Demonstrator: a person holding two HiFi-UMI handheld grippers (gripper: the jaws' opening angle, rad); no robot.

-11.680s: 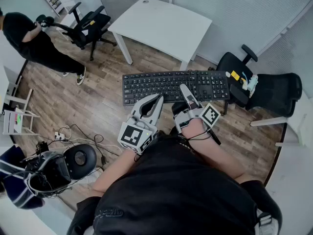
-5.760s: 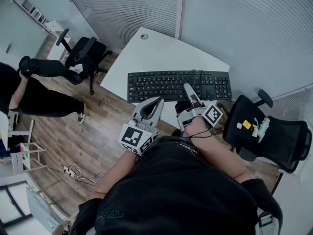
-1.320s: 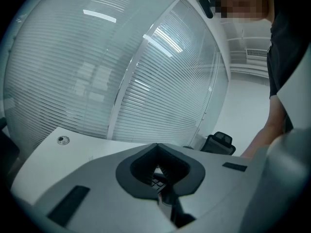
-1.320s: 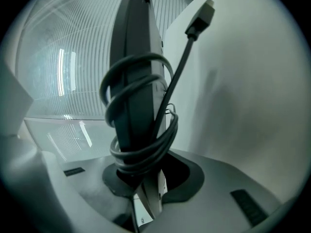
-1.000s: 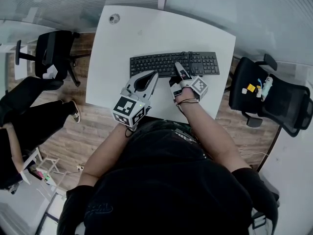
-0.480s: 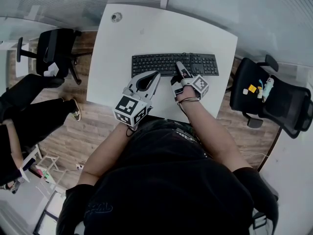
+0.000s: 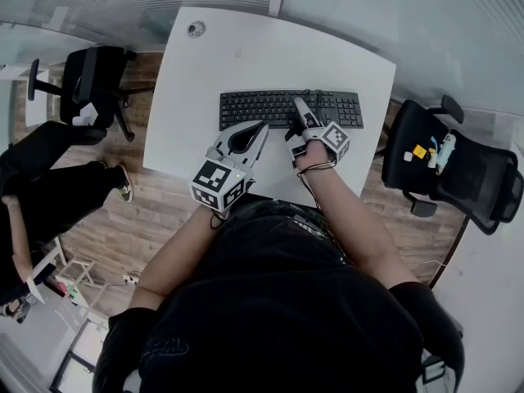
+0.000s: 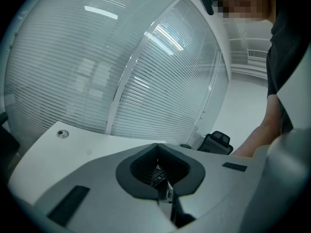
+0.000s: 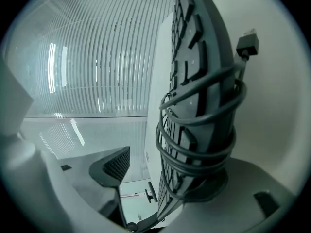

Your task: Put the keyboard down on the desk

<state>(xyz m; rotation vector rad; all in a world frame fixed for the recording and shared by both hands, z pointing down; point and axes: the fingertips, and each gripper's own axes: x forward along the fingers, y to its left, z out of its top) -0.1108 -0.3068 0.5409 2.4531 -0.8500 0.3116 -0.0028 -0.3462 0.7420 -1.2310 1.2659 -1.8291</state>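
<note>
Far left: black swivel office chair (image 7: pixel 90 76) is standing on the wood floor, and a person in dark clothes (image 7: pixel 37 182) is sitting below it at the frame edge.

White rectangular desk (image 7: pixel 246 56) is filling the upper middle, with a round cable grommet (image 7: pixel 195 29) near its far left corner.

Grey left gripper (image 7: pixel 259 128) is hovering over the desk's near edge, just short of the keyboard and pointing toward it. Its jaws are meeting at the tips, nothing clamped. Bare left forearm is angling up from the body, square-marker cube (image 7: pixel 217 185) facing the camera.

Flat black computer keyboard (image 7: pixel 254 106) is lying on the desk, keys up. Its long axis is running left to right, parallel to the near edge, number-pad end to the right. Its grey cable (image 9: pixel 194 144) is coiled around the body, USB plug (image 9: pixel 247 41) sticking free.

Grey right gripper (image 7: pixel 300 115) is sitting rolled on its side at the keyboard's near edge. Its jaws have just been opening: they are now standing wide, keyboard between them, one jaw against the underside, the other clear of the keys. Right forearm is reaching in from lower right.

Far right: second black office chair (image 7: pixel 471 174) is carrying small coloured items.
</note>
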